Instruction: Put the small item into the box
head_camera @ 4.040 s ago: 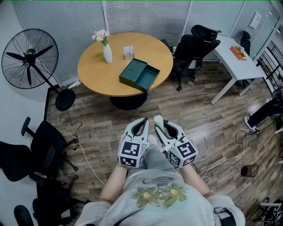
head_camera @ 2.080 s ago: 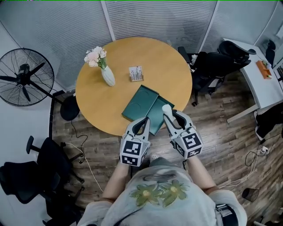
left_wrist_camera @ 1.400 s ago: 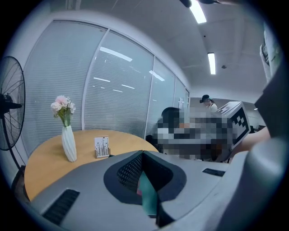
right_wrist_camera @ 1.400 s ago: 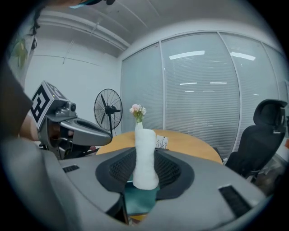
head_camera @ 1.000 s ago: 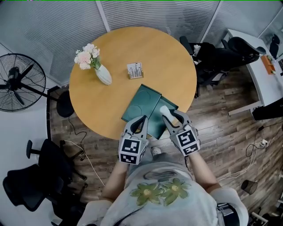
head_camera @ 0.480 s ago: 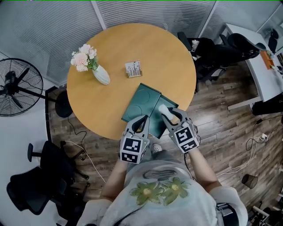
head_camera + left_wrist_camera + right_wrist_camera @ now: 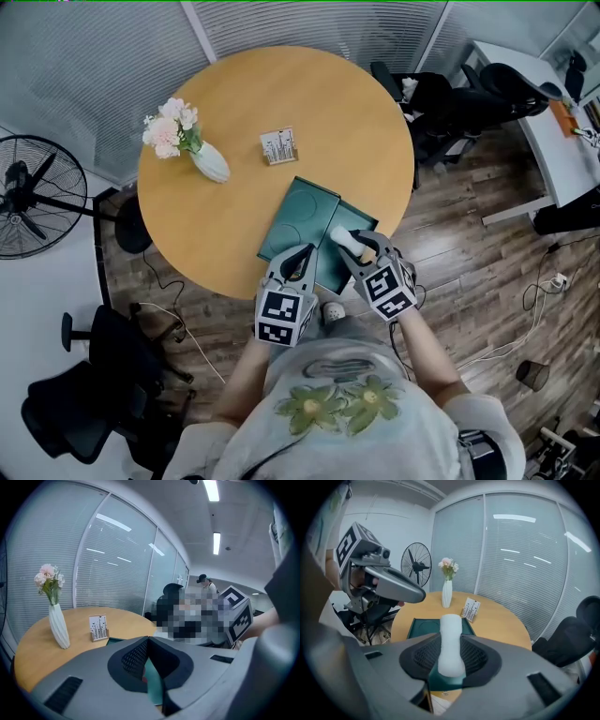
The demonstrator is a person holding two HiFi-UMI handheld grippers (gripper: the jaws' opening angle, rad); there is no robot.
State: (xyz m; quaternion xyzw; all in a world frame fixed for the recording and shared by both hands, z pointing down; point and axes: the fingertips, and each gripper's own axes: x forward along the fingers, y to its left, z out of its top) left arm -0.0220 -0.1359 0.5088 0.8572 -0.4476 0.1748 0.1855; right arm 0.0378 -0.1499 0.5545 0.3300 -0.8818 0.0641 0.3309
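on the round light-wood table [image 7: 337, 112], a white ribbed vase [image 7: 210, 163] at the left held pink flowers [image 7: 167, 127], and a small white printed card in a wooden stand [image 7: 278, 146] stood to its right. nearer the person lay the dark green box [image 7: 298, 214], open, its two halves side by side, the left half showing a round recess in green lining. the left gripper [image 7: 300, 255] hung at the box's near edge, its jaws clenched together on nothing. the right gripper [image 7: 356, 248] grasped the small item, a white oblong soft piece [image 7: 343, 236], above the box's right half. four seconds earlier both grippers were over the wooden floor [image 7: 469, 281], well apart from the table; since half a second ago the right one had sunk a little towards the box. only the right gripper view showed the pads pressing the item's sides; only the head view showed the black office chairs [image 7: 75, 422].
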